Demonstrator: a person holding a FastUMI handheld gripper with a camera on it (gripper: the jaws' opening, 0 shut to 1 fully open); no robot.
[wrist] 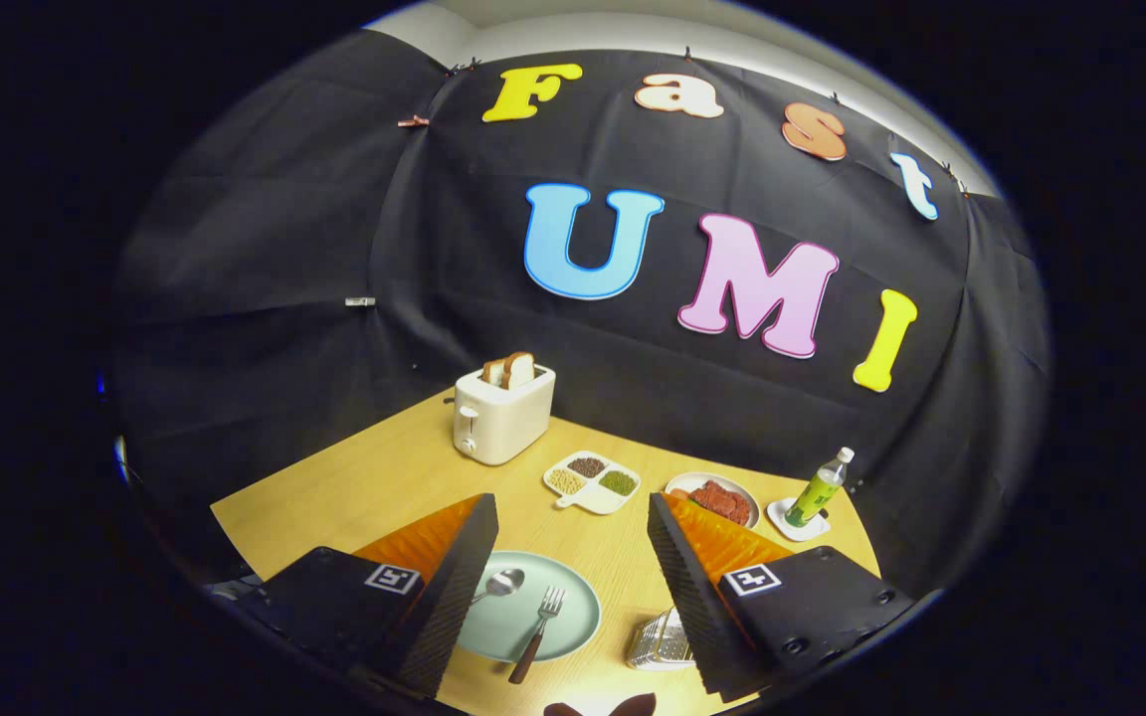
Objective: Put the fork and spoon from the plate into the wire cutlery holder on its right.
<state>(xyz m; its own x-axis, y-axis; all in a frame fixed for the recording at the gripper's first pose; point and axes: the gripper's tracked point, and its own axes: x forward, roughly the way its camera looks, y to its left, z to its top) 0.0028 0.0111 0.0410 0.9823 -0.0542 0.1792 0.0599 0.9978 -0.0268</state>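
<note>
The gripper's two fingers point(573, 557) stand wide apart, released, holding nothing, above a light wooden table point(354, 497). Between them lies a round pale green plate point(573, 626). On the plate rest a silver spoon point(498, 585), bowl toward the far side, partly hidden by the left finger, and just beside it a fork point(536, 633) with silver tines and a dark brown handle pointing toward the near edge. The wire cutlery holder point(658, 641), a silvery mesh basket, sits just right of the plate, partly behind the right finger. Beyond the fingers stand a white toaster point(501, 416) with bread slices, a divided dish point(591, 481) of beans, a plate of reddish food point(717, 497), and a green bottle point(820, 487).
</note>
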